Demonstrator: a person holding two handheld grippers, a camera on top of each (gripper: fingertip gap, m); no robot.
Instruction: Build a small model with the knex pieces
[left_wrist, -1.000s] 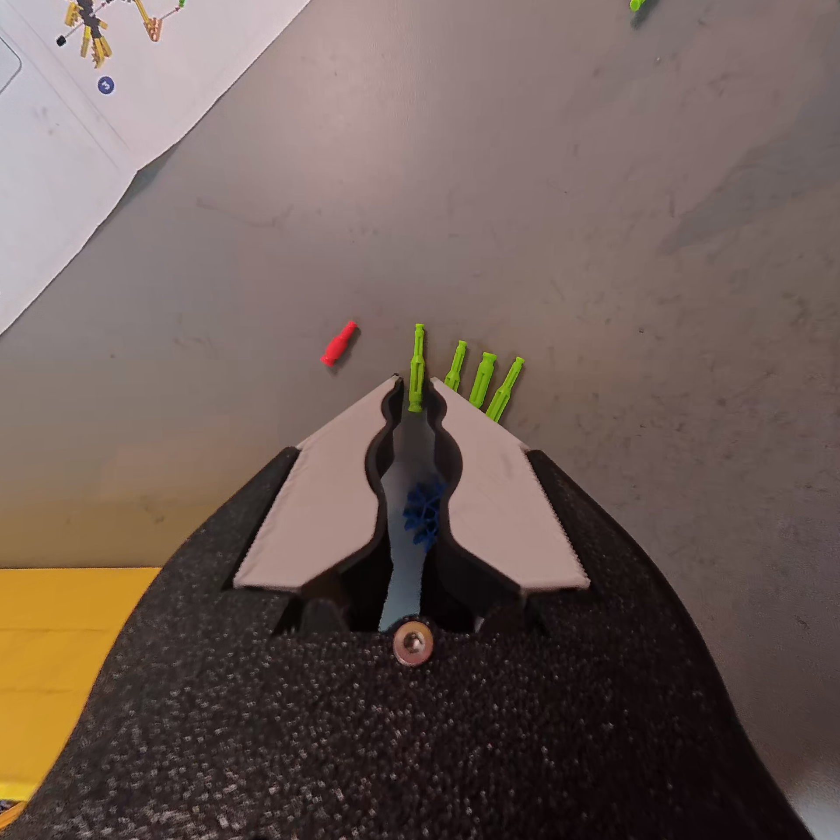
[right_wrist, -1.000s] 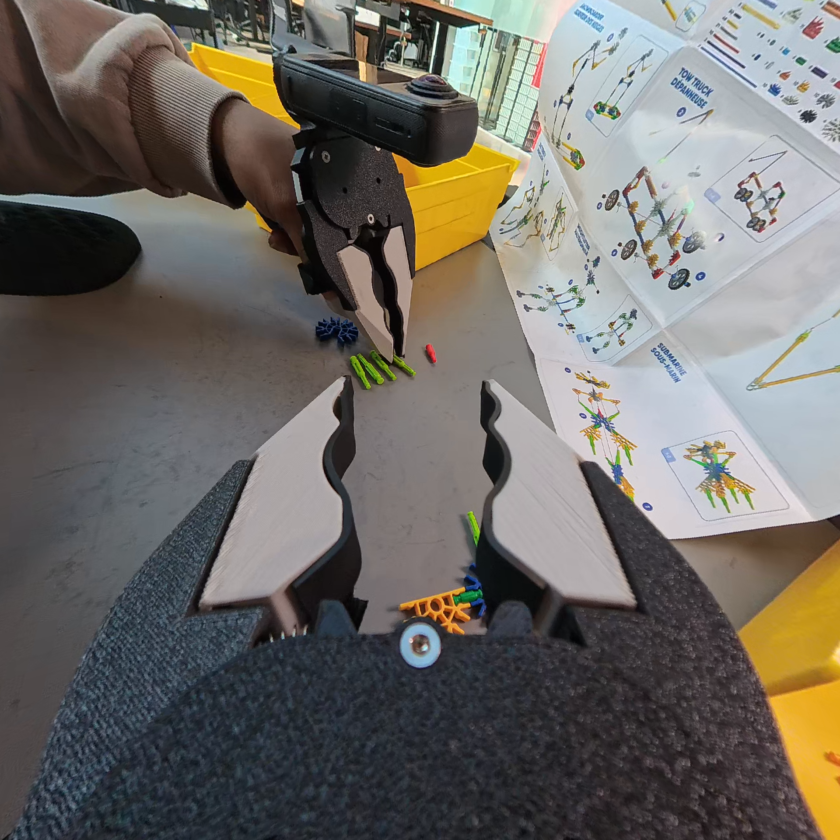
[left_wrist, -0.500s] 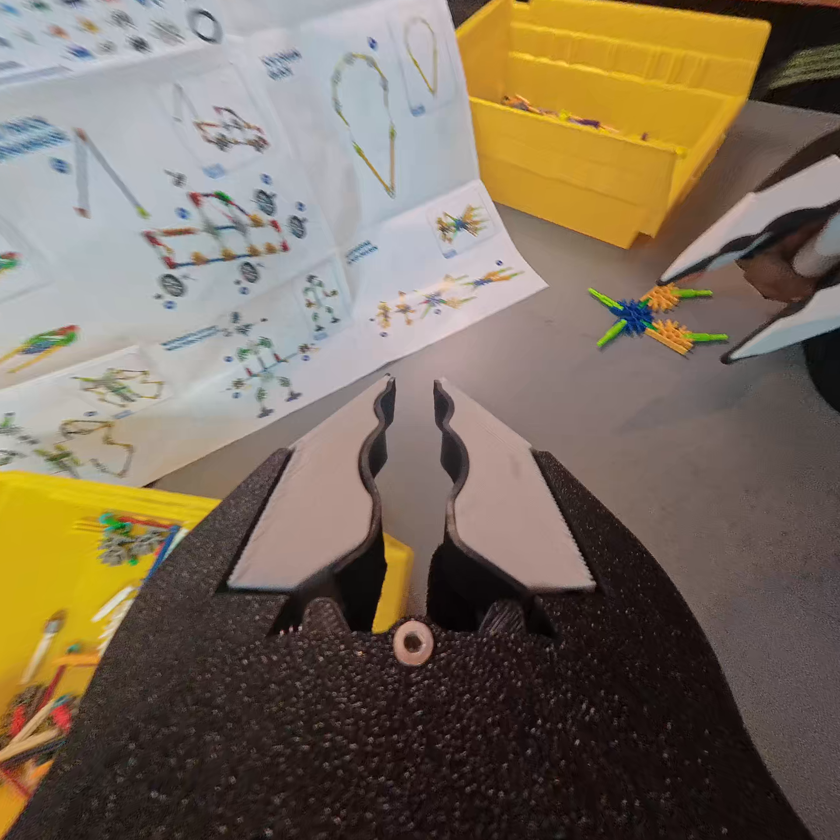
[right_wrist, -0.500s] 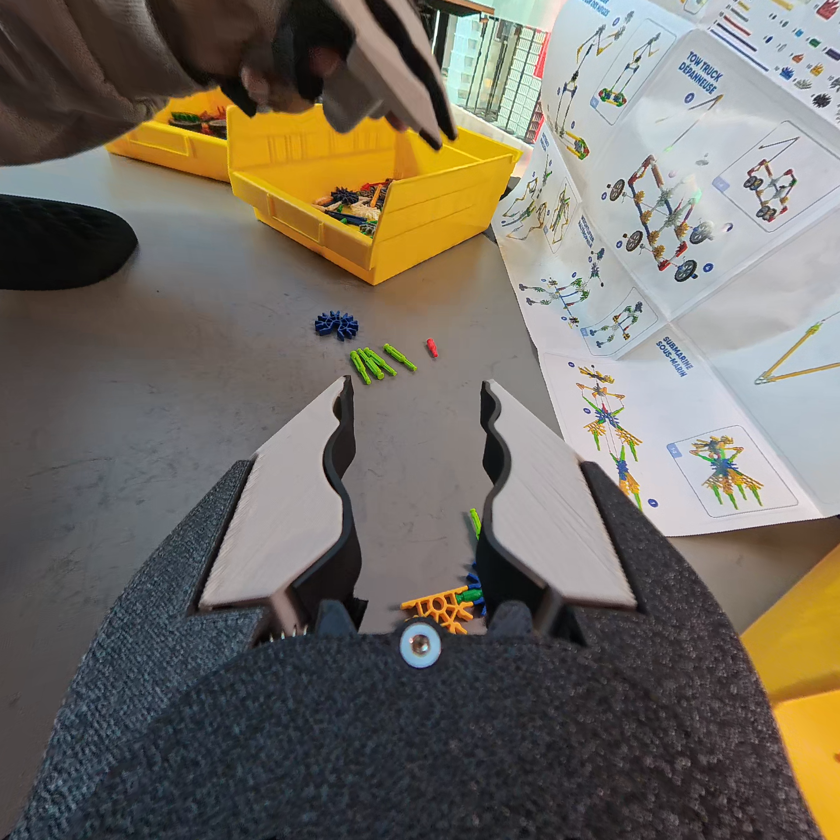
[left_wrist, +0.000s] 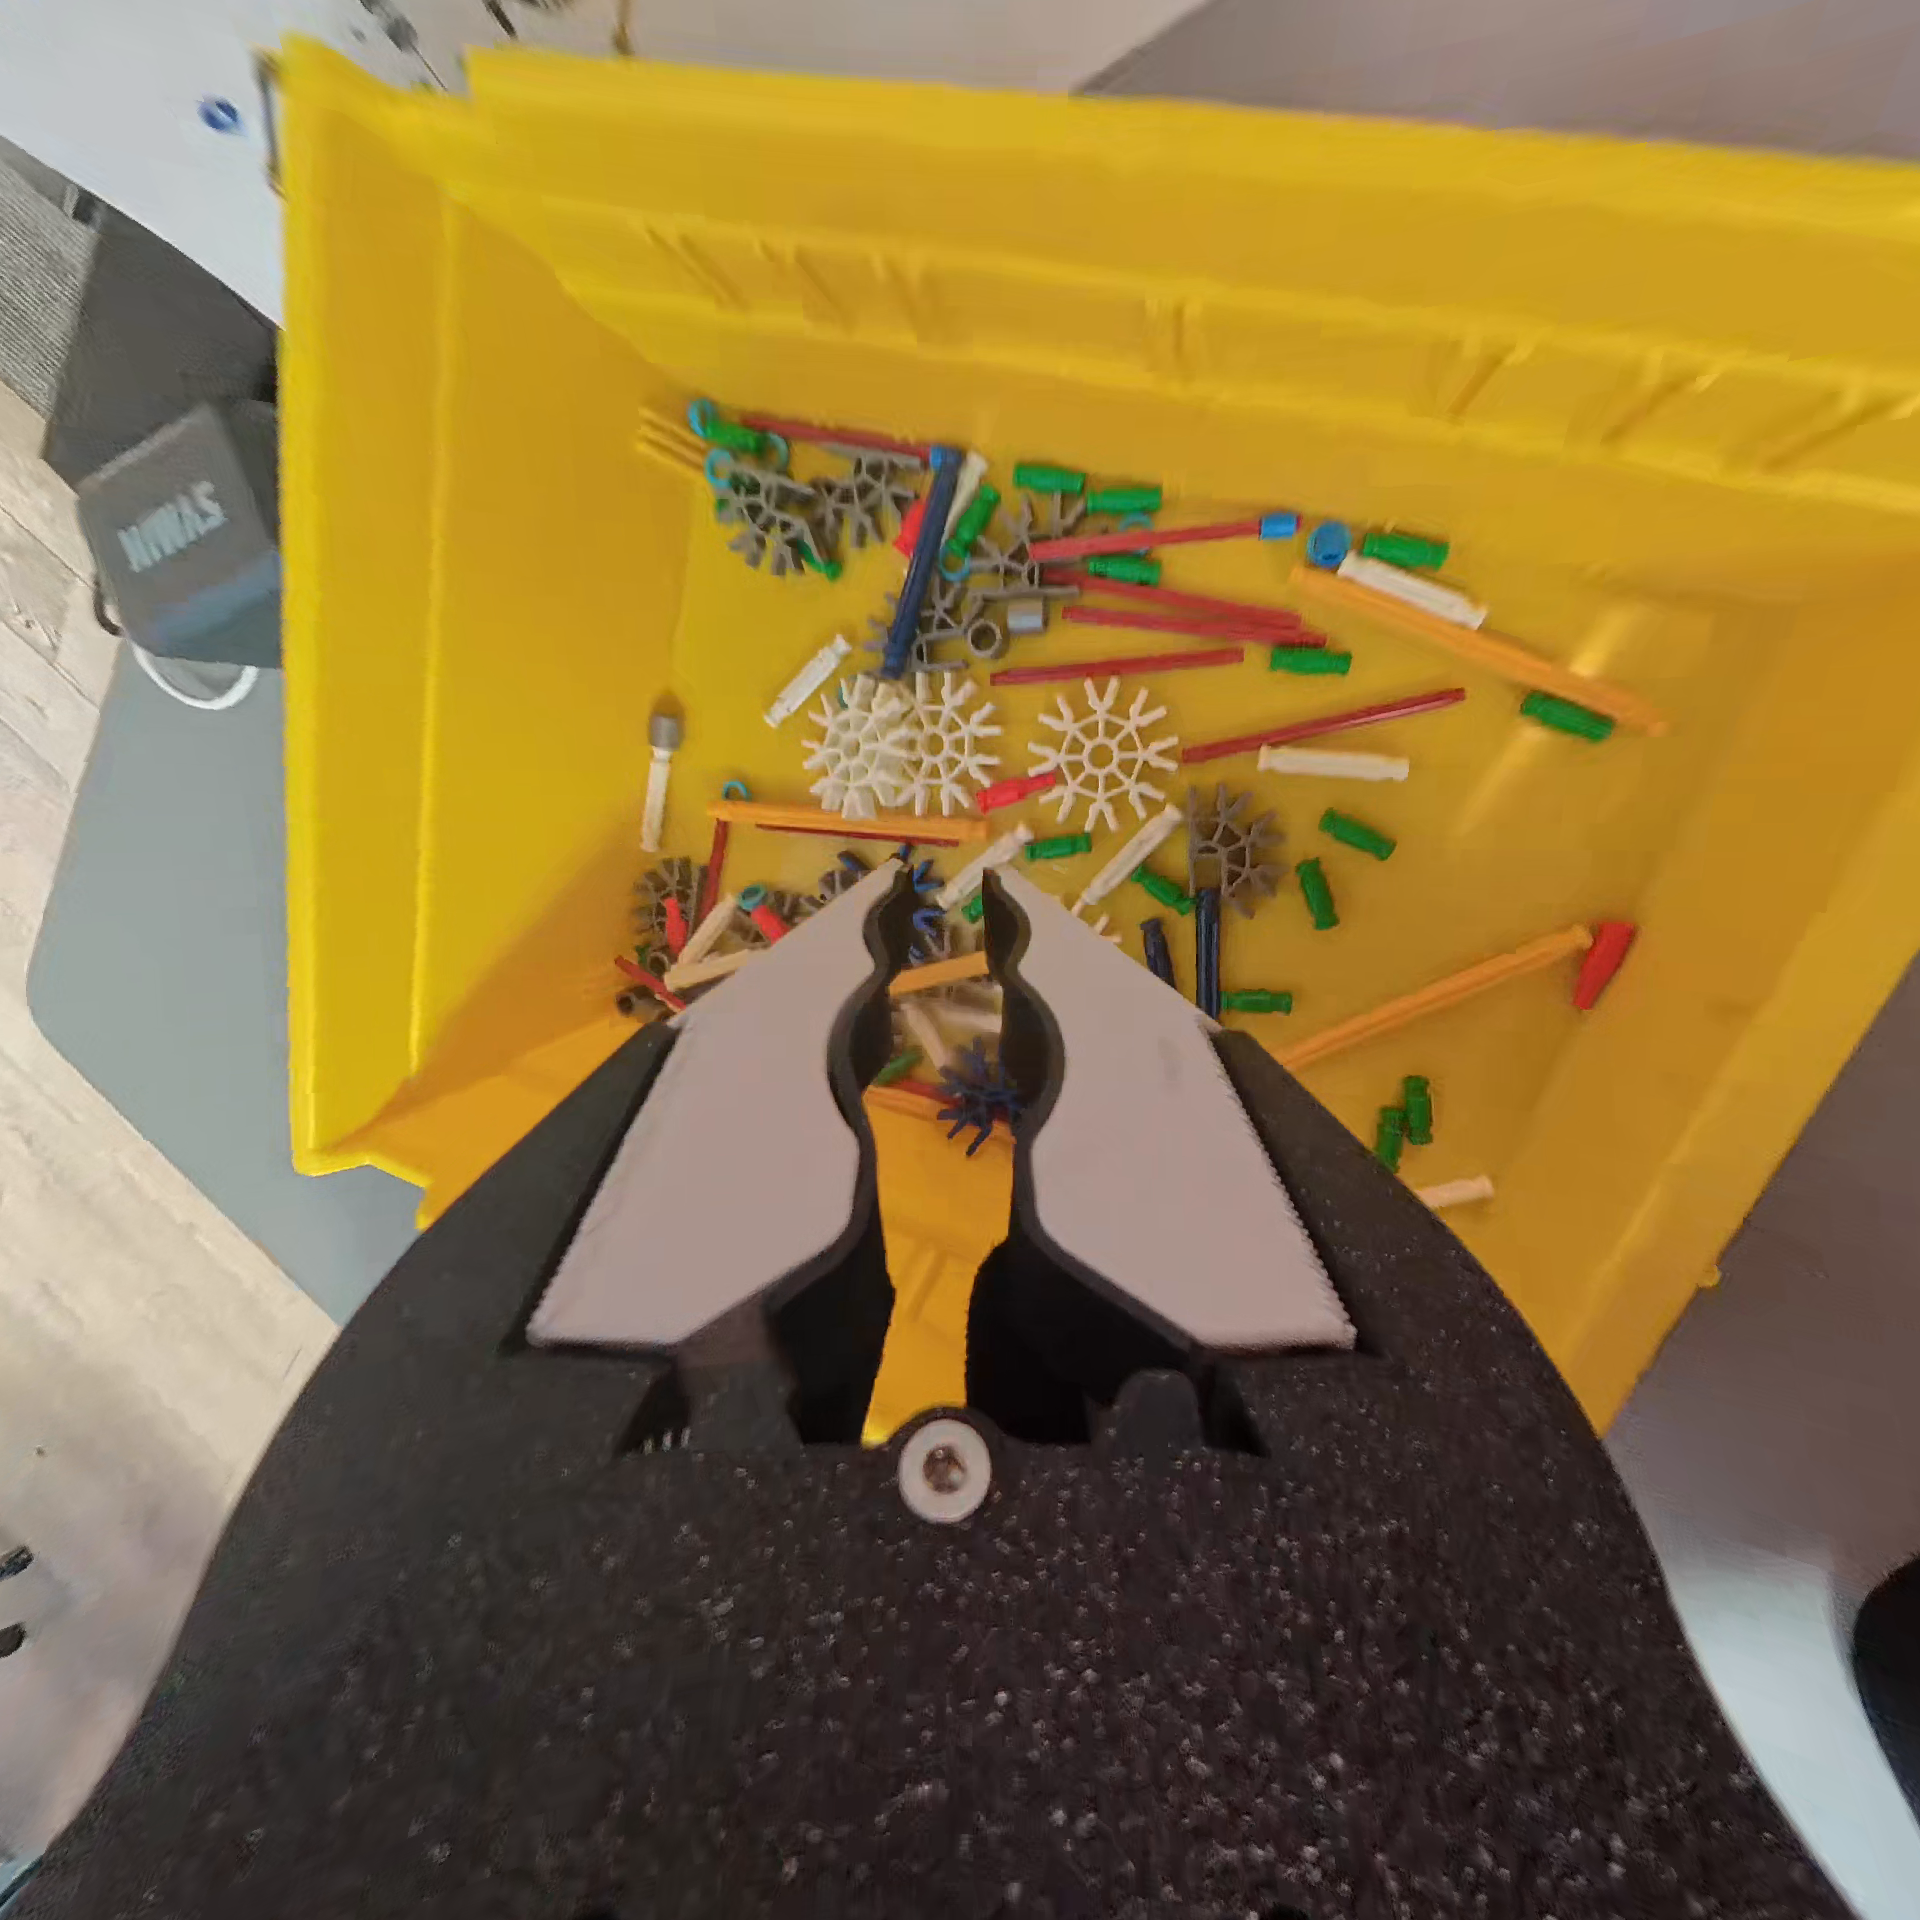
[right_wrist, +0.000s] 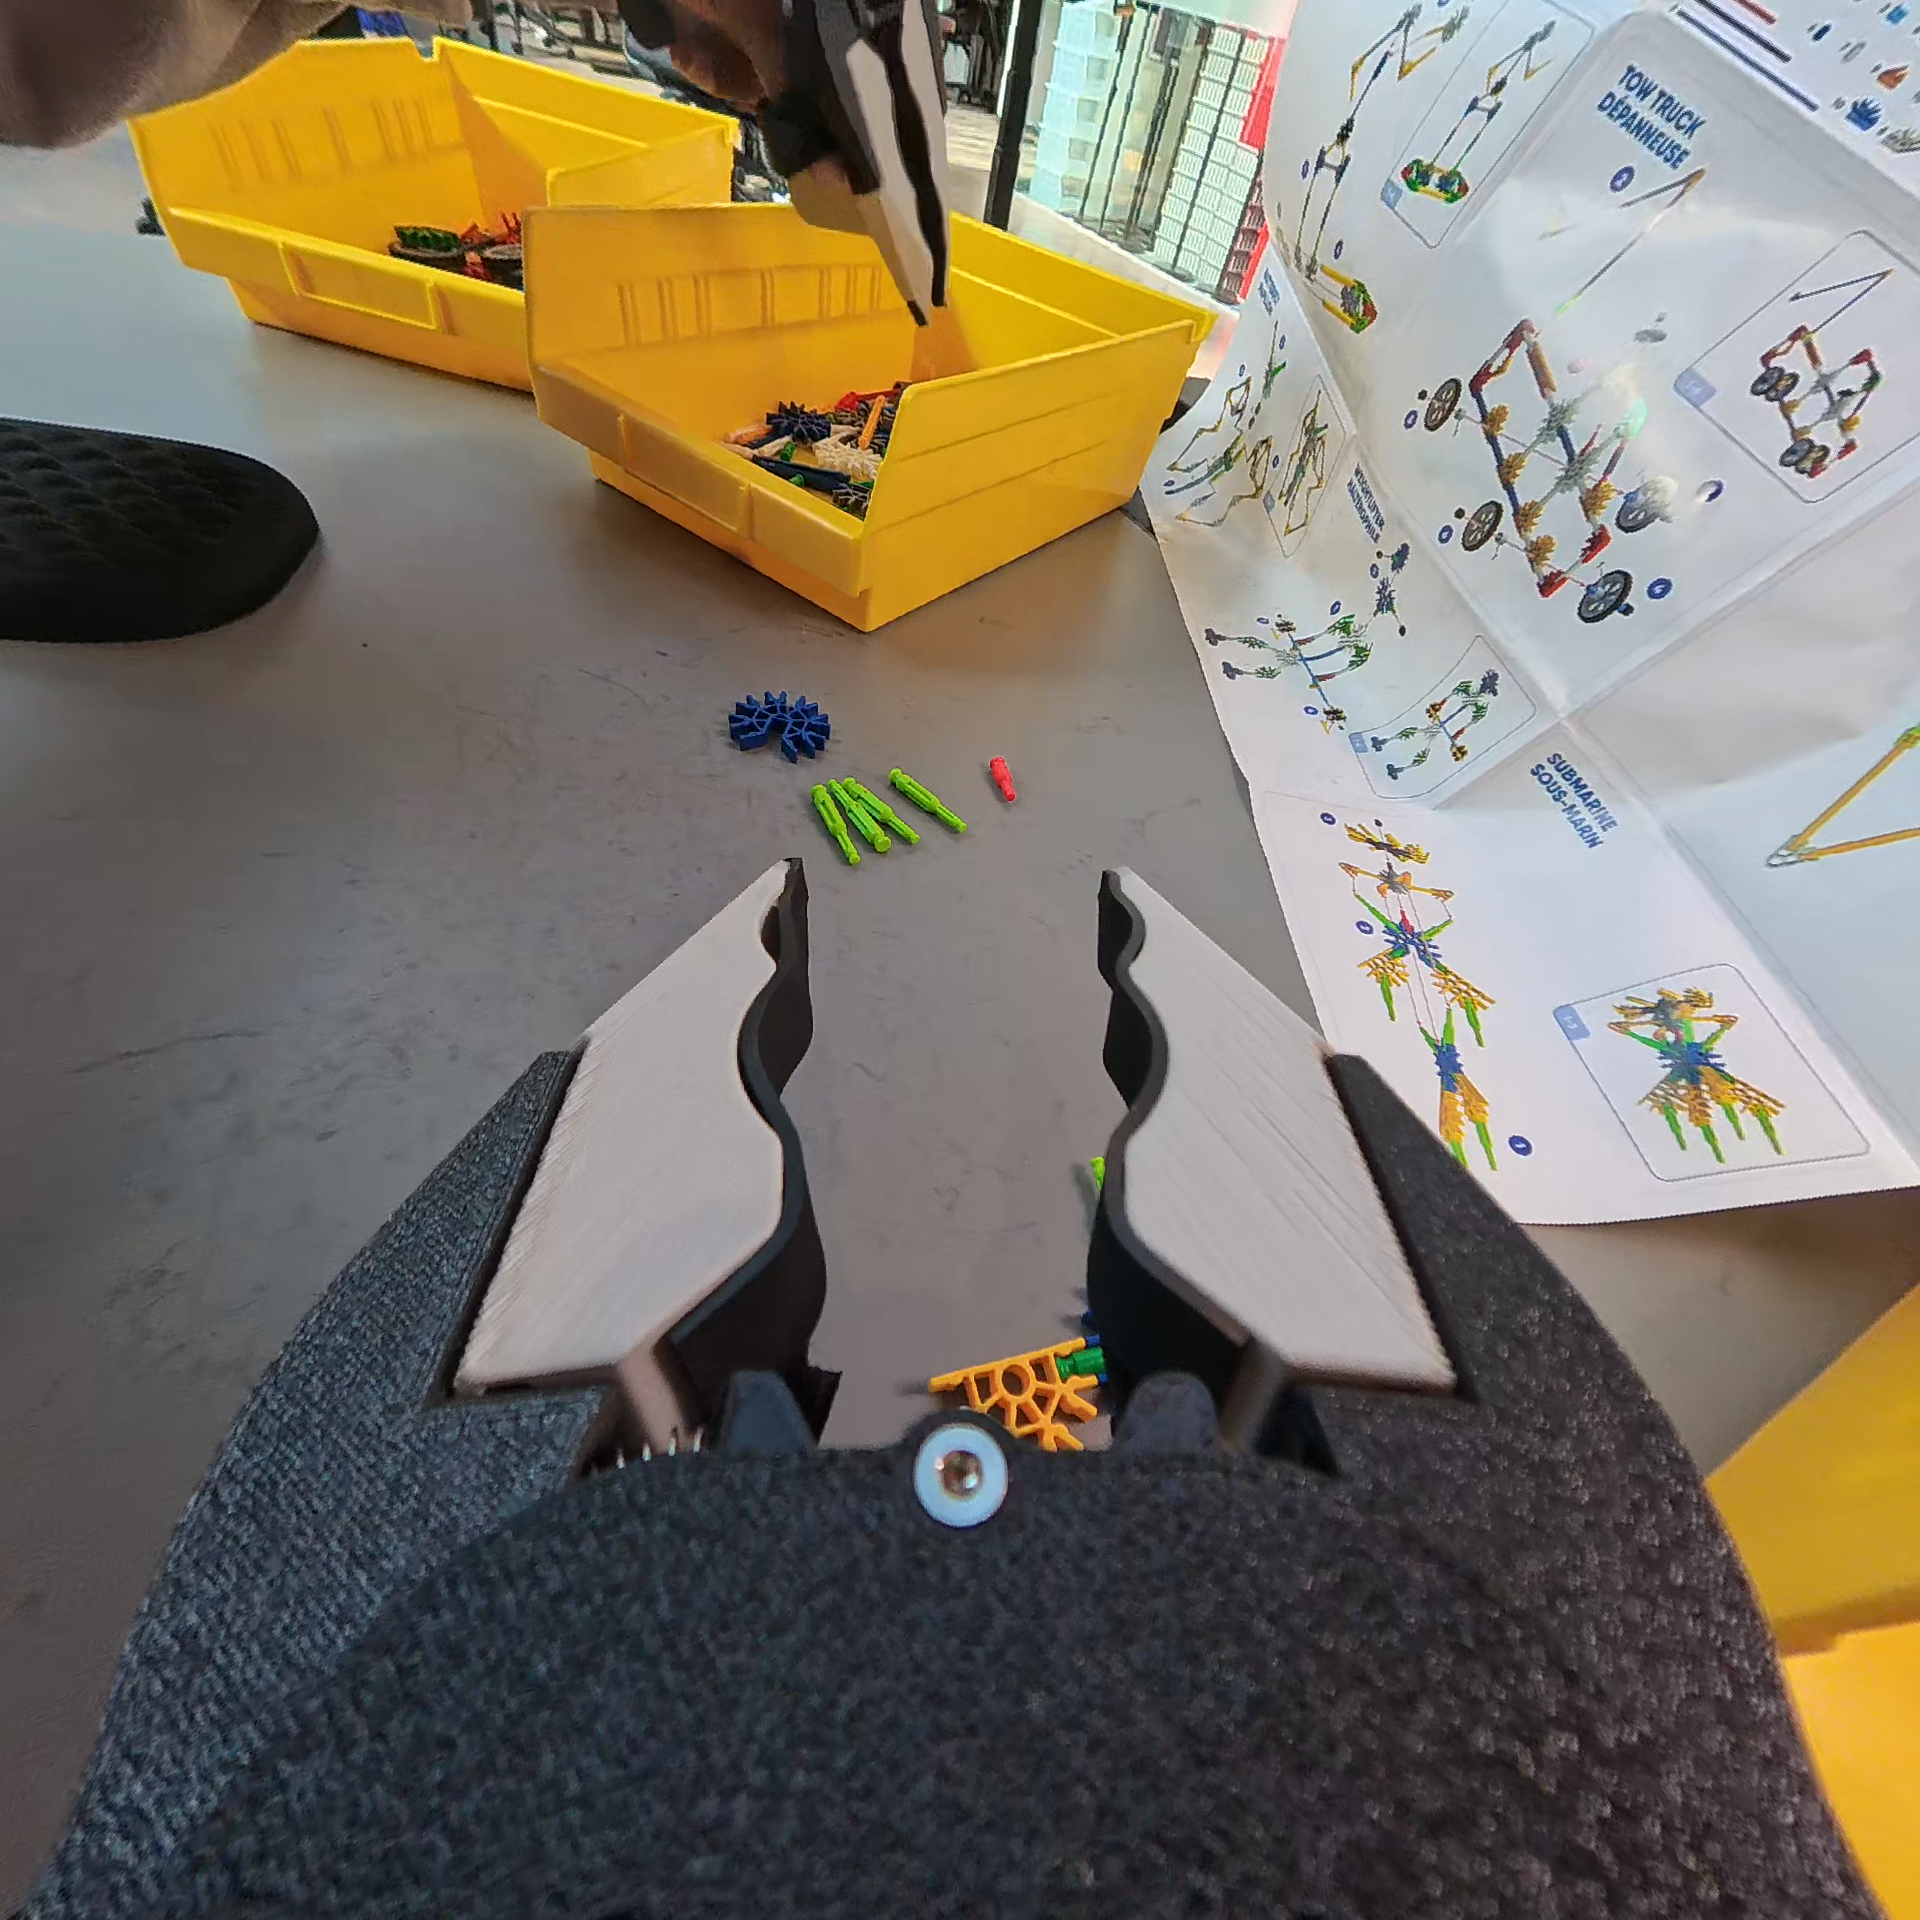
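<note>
My left gripper (left_wrist: 940, 883) hangs over a yellow bin (left_wrist: 499, 623), pointing down into it, jaws a narrow gap apart and empty. The bin holds several loose rods and connectors: white snowflake connectors (left_wrist: 1101, 753), red rods, green pegs, and a dark blue connector (left_wrist: 977, 1107) seen between the jaws. In the right wrist view the left gripper (right_wrist: 925, 301) is above the same bin (right_wrist: 987, 499). My right gripper (right_wrist: 951, 883) is open and empty low over the grey table. Ahead of it lie a blue connector (right_wrist: 779, 724), several green rods (right_wrist: 862, 816) and a red peg (right_wrist: 1002, 779). A small orange, green and blue assembly (right_wrist: 1029, 1392) lies under its base.
A white instruction sheet (right_wrist: 1558, 623) covers the table on the right. A second yellow bin (right_wrist: 343, 260) stands behind the first. A black pad (right_wrist: 135, 530) lies at the left. Another yellow bin edge (right_wrist: 1849, 1558) is at the lower right. Some 40 cm of space lies between my two pairs of fingers.
My left gripper let go of a green rod on the table, rose, swung away and now hangs over the yellow bin. The right gripper has not moved.
</note>
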